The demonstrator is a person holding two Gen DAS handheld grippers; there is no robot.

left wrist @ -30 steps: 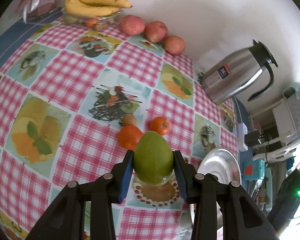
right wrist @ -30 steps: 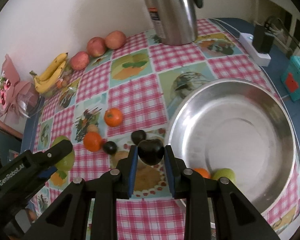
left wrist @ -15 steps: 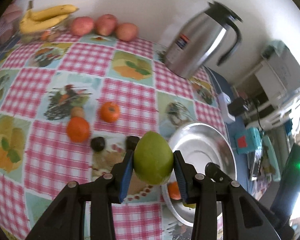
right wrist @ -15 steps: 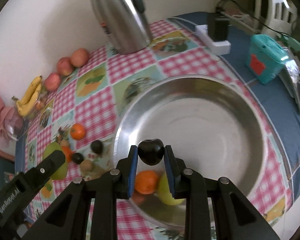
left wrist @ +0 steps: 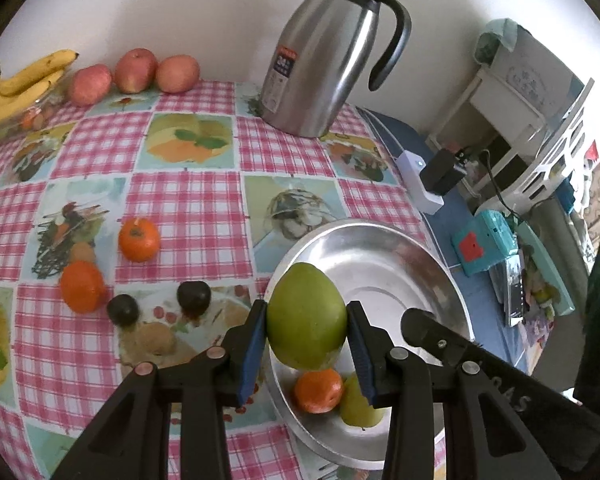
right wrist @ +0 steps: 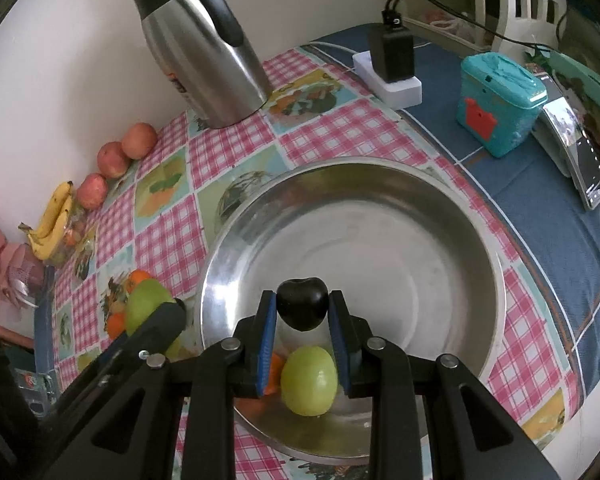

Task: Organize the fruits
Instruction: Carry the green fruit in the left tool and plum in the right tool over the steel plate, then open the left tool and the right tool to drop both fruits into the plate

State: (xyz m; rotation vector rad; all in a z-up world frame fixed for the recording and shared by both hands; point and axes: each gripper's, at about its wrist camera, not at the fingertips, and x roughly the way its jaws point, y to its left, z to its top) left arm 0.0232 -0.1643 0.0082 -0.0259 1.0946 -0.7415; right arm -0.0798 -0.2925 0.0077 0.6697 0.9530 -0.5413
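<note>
Plain cream wall [left wrist: 204,8], checked tablecloth [left wrist: 188,208], white plastic chair [right wrist: 516,4], daylight

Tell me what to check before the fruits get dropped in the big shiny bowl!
1. Left gripper pinching the green mango on both sides: ok.
2. Right gripper pinching the dark plum: ok.
3. Plum over the steel bowl: ok.
4. Mango fully over the bowl: cannot tell; it looks near the rim.
5. Free room in the bowl beside the orange and the green fruit: ok.
6. The two grippers apart: ok, though close.
</note>
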